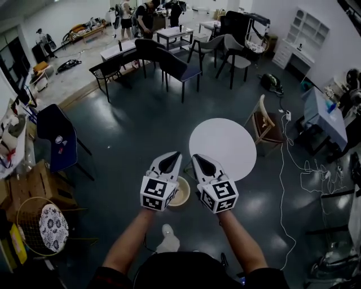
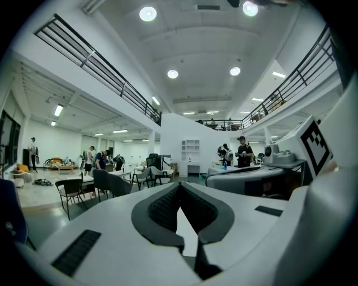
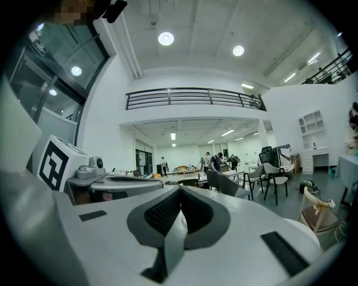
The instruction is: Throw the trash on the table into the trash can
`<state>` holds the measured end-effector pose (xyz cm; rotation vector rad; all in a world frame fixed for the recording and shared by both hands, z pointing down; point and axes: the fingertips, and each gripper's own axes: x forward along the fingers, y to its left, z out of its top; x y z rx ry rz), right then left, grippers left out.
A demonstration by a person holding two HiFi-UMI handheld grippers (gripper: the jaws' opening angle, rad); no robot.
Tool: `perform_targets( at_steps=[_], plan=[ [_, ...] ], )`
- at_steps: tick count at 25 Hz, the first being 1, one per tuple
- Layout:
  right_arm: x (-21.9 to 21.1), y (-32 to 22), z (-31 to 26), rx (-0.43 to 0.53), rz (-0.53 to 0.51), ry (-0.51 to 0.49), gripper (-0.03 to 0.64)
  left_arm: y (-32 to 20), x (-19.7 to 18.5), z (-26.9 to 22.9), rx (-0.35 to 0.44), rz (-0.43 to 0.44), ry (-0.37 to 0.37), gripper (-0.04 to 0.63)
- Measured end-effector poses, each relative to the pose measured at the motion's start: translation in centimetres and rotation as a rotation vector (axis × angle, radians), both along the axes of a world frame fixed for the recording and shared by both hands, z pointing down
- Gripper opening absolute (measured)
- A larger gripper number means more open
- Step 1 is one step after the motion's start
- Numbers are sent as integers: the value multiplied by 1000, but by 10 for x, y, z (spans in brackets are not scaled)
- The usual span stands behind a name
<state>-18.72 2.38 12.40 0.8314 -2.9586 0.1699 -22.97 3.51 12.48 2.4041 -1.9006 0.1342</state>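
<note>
Held side by side, the left gripper [image 1: 171, 160] and right gripper [image 1: 203, 163], jaws pressed together and empty, hover over a beige trash can [image 1: 181, 196] on the floor, just near-left of the round white desk [image 1: 223, 148].

Down below, a dark, glossy floor [image 1: 141, 130] spreads wide and catches pale reflections of the lamps. A round white table [image 1: 223, 148] stands on it, with a wooden chair [image 1: 262, 123] just beside its right edge. Further back, dark chairs [image 1: 177, 68] cluster round long tables [image 1: 119, 49]. On the left sits a blue chair [image 1: 53, 135], with cardboard boxes [image 1: 36, 183] near it. White shelves [image 1: 307, 27] stand against the right wall. Overhead, round ceiling lights [image 2: 147, 13] glow, and a black balcony railing [image 2: 95, 62] runs along the white walls.
</note>
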Motion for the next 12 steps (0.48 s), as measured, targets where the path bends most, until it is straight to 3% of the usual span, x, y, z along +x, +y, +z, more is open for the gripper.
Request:
perform_targets(
  at_steps=[12],
  plan=[
    [99, 69, -32, 53, -13, -30, 18, 74, 99, -32, 56, -11, 8, 15]
  ],
)
